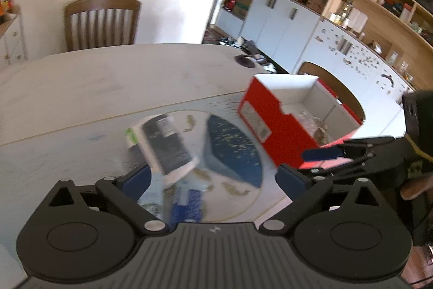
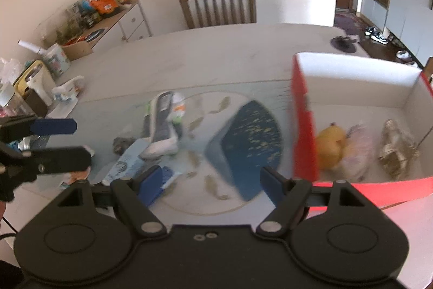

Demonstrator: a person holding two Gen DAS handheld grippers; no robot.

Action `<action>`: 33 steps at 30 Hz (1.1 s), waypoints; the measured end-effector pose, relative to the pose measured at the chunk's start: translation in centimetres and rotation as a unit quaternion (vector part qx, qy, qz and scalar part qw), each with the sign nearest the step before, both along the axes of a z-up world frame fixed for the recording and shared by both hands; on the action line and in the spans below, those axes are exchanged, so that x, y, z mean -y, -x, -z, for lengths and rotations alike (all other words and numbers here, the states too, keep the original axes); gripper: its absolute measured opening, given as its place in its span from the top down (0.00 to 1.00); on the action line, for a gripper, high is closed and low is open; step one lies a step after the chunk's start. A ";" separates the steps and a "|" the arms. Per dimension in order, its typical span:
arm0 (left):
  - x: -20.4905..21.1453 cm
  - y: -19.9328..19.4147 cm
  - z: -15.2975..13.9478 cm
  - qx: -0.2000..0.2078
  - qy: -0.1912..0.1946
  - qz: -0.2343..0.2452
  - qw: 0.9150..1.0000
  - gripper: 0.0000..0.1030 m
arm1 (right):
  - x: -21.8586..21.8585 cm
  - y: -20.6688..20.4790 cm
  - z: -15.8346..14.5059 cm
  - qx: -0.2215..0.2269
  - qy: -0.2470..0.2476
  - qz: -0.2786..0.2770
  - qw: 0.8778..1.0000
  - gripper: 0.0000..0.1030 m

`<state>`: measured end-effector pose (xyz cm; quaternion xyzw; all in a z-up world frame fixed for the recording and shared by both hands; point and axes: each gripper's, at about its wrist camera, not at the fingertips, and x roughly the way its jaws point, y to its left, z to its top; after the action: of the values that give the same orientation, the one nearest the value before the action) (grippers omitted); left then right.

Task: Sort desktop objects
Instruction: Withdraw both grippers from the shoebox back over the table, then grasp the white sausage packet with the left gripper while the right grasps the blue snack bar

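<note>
Left wrist view: left gripper point(image 1: 212, 176) jaws spread wide, nothing between the blue pads. Below them, blurred pile of loose items on the pale wooden tabletop point(image 1: 81, 88): black-and-white flat packet point(image 1: 167, 145) lying tilted across a light-blue pouch point(image 1: 151, 194), dark-blue packet point(image 1: 188, 205) just beside. Round placemat with a dark-blue fish-print wedge point(image 1: 232, 148) under and right of the pile. Red cardboard box with white inside point(image 1: 270, 123), lid off, standing on the table right of the mat, crumpled items inside. Right gripper point(image 1: 328, 160) at right edge, near the box's front corner. Brown slatted wooden chair point(image 1: 101, 22) at the far table edge, white wall behind, white cupboards and wood shelving point(image 1: 338, 18) to the right.

Right wrist view: right gripper point(image 2: 212, 182) jaws apart, nothing gripped. Same pile point(image 2: 159, 132) left of centre on the mat point(image 2: 243, 142). Red box point(image 2: 304, 121) right of the mat, holding a yellow rounded object point(image 2: 331, 148), a pale crinkled bag point(image 2: 357, 151) and a clear wrapped item point(image 2: 395, 151), side by side. Left gripper point(image 2: 67, 138) at left edge, open, over the table near the pile. Cluttered white drawer unit point(image 2: 127, 20) along the left wall; chair point(image 2: 217, 4) at far side.
</note>
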<state>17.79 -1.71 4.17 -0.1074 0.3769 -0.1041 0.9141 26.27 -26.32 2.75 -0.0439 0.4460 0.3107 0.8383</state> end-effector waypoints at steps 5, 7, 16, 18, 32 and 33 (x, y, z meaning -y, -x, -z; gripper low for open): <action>-3.7 1.2 0.7 0.002 -0.003 -0.034 0.999 0.00 | -2.5 1.5 1.1 -0.006 0.002 -0.006 1.000 0.23; -5.1 1.6 1.0 0.002 -0.004 -0.046 0.999 0.00 | -3.4 2.1 1.4 -0.004 0.004 -0.009 1.000 0.23; -10.5 2.6 3.5 -0.007 -0.022 -0.081 0.996 0.00 | -6.2 3.3 3.5 -0.010 0.022 -0.010 1.000 0.23; -11.3 2.7 4.4 -0.018 -0.032 -0.083 0.996 0.00 | -6.7 3.4 4.0 -0.012 0.026 -0.009 1.000 0.23; -13.5 1.7 10.5 -0.078 -0.051 -0.075 0.993 0.00 | -10.4 3.5 6.9 0.011 0.052 -0.003 0.999 0.23; -13.6 1.7 10.8 -0.077 -0.054 -0.077 0.993 0.00 | -10.6 3.4 7.1 0.011 0.053 -0.001 0.999 0.23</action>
<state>16.07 11.88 -6.60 -0.0937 0.4420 -0.0045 0.8921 22.88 -15.75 -4.36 -0.0926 0.4522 0.2867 0.8395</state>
